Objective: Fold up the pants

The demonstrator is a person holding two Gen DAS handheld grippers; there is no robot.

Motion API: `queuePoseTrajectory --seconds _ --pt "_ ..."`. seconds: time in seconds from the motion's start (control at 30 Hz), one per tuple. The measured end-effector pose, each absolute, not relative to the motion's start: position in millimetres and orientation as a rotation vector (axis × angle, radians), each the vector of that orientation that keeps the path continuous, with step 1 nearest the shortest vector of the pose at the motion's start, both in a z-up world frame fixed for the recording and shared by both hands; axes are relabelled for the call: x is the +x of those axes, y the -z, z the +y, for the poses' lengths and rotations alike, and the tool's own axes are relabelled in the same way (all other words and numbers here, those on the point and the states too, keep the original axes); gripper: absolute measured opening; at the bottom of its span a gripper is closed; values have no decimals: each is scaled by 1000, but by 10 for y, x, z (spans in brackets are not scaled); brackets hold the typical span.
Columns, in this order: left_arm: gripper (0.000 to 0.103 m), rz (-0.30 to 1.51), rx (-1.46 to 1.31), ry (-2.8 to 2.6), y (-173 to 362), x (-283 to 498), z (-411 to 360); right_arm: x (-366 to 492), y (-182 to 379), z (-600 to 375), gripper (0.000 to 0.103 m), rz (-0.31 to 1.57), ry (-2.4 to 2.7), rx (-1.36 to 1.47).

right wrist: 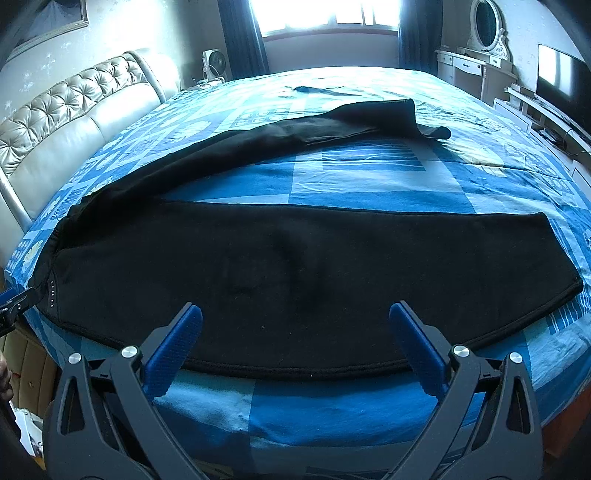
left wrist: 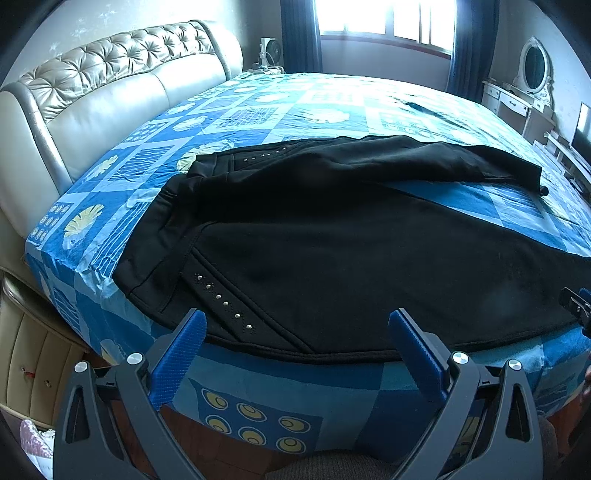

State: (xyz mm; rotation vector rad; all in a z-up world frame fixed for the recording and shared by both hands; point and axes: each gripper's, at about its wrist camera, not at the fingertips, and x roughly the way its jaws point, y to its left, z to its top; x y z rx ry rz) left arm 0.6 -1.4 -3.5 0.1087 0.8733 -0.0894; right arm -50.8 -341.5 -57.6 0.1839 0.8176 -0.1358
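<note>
Black pants (left wrist: 332,258) lie spread on the blue patterned bed sheet (left wrist: 332,114), waistband to the left and both legs running right. The near leg (right wrist: 295,277) lies flat along the bed's front edge; the far leg (right wrist: 332,122) angles away, its cuff bunched. Silver studs (left wrist: 225,302) mark the near pocket. My left gripper (left wrist: 297,325) hangs open just before the front edge, by the waist and pocket, holding nothing. Further right along the same edge, my right gripper (right wrist: 295,321) is open over the near leg's hem, touching nothing. Each gripper's tip shows at the other view's side edge.
A padded beige headboard (left wrist: 110,85) stands at the left. A white fan (left wrist: 271,51) and a bright window (left wrist: 384,18) are at the far end. A white dresser with an oval mirror (left wrist: 532,74) and a TV (right wrist: 561,77) line the right wall. A small dark item (right wrist: 314,90) lies far on the sheet.
</note>
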Motion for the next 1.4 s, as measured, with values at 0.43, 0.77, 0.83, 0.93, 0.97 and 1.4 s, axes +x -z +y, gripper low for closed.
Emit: queuePoseTrajectory --seconds 0.43,0.77,0.83,0.93,0.97,1.4 --pt "99 874 109 104 48 -5 -44 -501 596 -3405 101 822 132 186" --pt "99 927 35 272 -110 106 71 -512 602 -3429 101 822 133 200" --pt "99 963 -43 329 -177 242 216 -513 602 -3441 101 826 130 213" --pt "99 977 -190 386 -289 568 578 -516 603 -3461 101 830 122 227" --pt "99 974 -216 384 -334 751 736 -515 608 -3468 101 835 117 234" --pt "99 1143 -553 323 420 2969 2138 -465 686 -3476 101 881 72 305"
